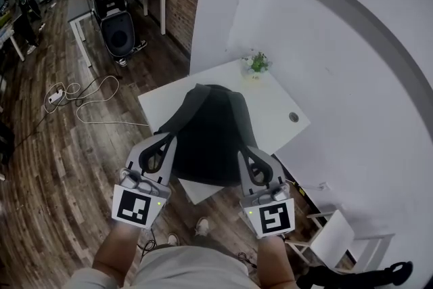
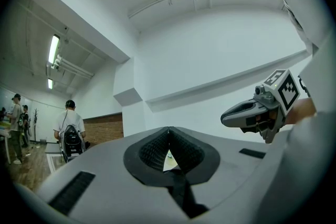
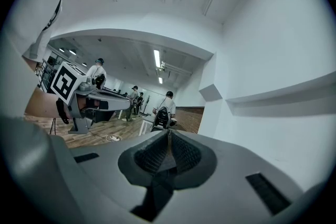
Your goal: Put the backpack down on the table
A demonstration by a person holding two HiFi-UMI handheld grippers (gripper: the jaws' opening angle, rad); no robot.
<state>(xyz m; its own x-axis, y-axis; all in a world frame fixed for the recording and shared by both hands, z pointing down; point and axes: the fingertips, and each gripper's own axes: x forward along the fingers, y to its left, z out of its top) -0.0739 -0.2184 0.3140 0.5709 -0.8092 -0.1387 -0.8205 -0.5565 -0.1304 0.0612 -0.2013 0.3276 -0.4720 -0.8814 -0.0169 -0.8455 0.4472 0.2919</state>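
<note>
The person stands at the near corner of a white tabletop [image 1: 281,112] with a tool in each hand, both pointing roughly level and side by side. The left tool [image 1: 164,140] is clenched, its ribbed pads pressed together on a dark strap [image 2: 181,194] that drops out below them. The right tool [image 1: 245,152] is clenched the same way on a second strap [image 3: 156,194]. The black backpack [image 1: 206,135] sits between the two tools and just ahead of their tips, its bulk over the tabletop. From here I cannot tell whether it rests on the surface or is held just clear of it. Well beyond the tools, at the far corner of the tabletop, stands a small potted plant [image 1: 257,64]. Out past the left tool's side, a white cable [image 1: 95,95] loops across the wooden floor [image 1: 54,166].
</note>
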